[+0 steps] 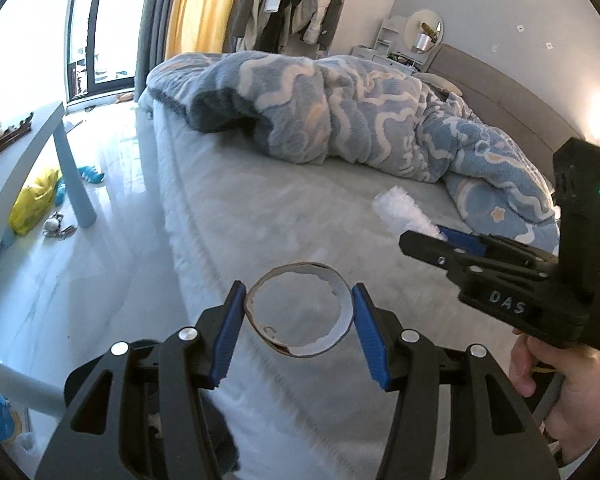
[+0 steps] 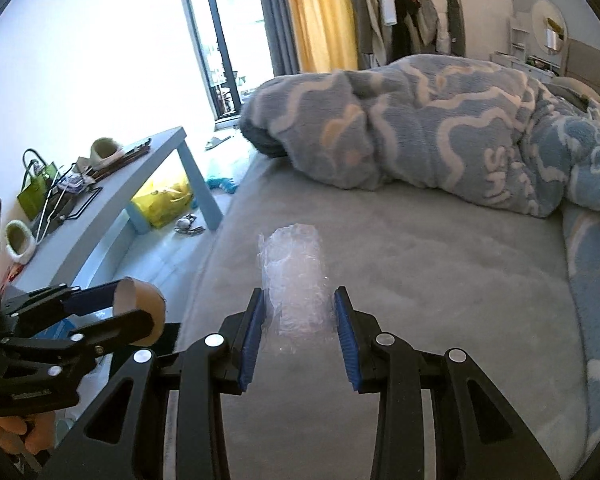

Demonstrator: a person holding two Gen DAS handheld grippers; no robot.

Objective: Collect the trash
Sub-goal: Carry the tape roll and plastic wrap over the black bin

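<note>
left gripper (image 1: 299,314) pinches cardboard tube (image 1: 300,310) by its rim | right gripper (image 2: 299,330) squeezes plastic wrap (image 2: 294,280) | both over bed (image 1: 260,220), duvet (image 1: 340,112) at 12 o'clock | risk — thin tube crumples, slick wrap slips out

Right gripper (image 2: 299,320) clamping crumpled clear plastic (image 2: 294,276) above grey bed (image 2: 440,300), left gripper (image 2: 140,304) holding cardboard roll (image 2: 142,294)

Two grippers (image 1: 299,312) (image 2: 299,320), one cardboard tube (image 1: 300,310), one plastic wrap (image 2: 294,280), one bed (image 1: 260,208).
</note>
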